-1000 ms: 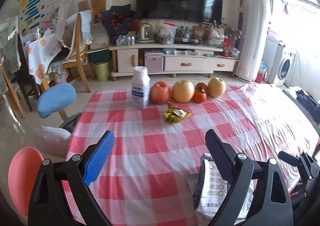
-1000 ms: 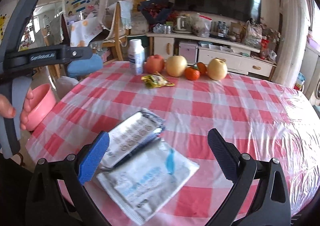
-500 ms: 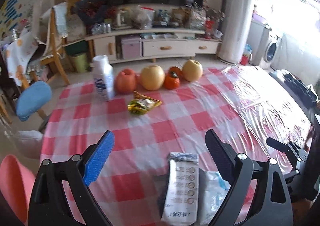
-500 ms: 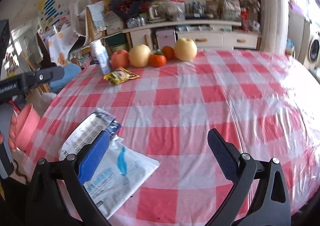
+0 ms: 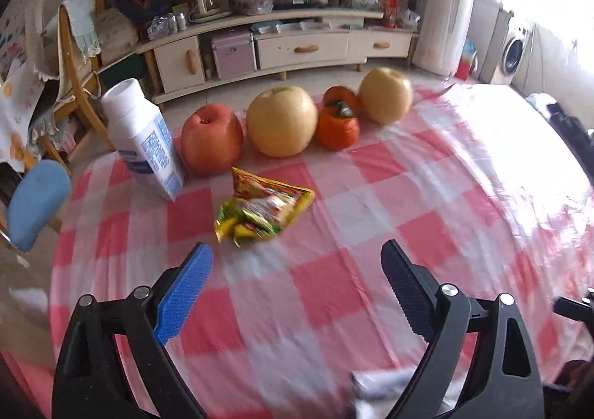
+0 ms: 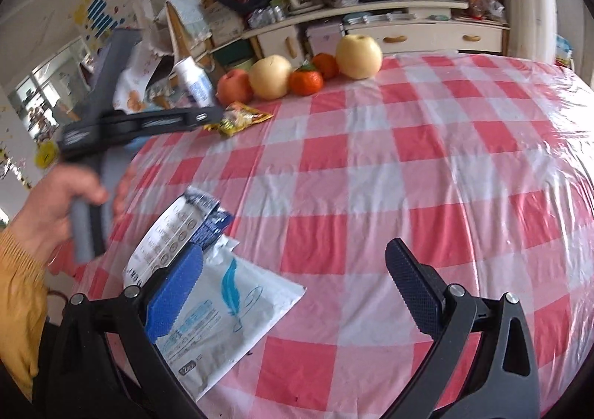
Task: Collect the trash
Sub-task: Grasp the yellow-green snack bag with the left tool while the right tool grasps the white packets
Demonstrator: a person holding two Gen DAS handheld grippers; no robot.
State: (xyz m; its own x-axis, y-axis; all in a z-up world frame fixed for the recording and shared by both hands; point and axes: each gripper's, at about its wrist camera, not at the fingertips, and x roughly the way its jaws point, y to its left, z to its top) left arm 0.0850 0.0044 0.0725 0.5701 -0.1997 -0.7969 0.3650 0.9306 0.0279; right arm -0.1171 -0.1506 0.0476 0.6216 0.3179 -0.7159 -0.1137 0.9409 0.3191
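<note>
Left tool (image 5: 293,263) spread wide, holding nothing, above the checked surface (image 5: 427,196) with a crumpled yellow snack wrapper (image 5: 260,213) just ahead of its fingers. Behind the wrapper: white bottle (image 5: 143,138), red apple (image 5: 211,138), yellow pear (image 5: 282,120), persimmon (image 5: 338,129), second pear (image 5: 386,96) in a row. Right tool (image 6: 293,272) also spread, empty. White pouch with blue feather print (image 6: 230,311) lies flat at the near left edge, partly under the left finger; a silver-blue packet (image 6: 178,229) overlaps it.
</note>
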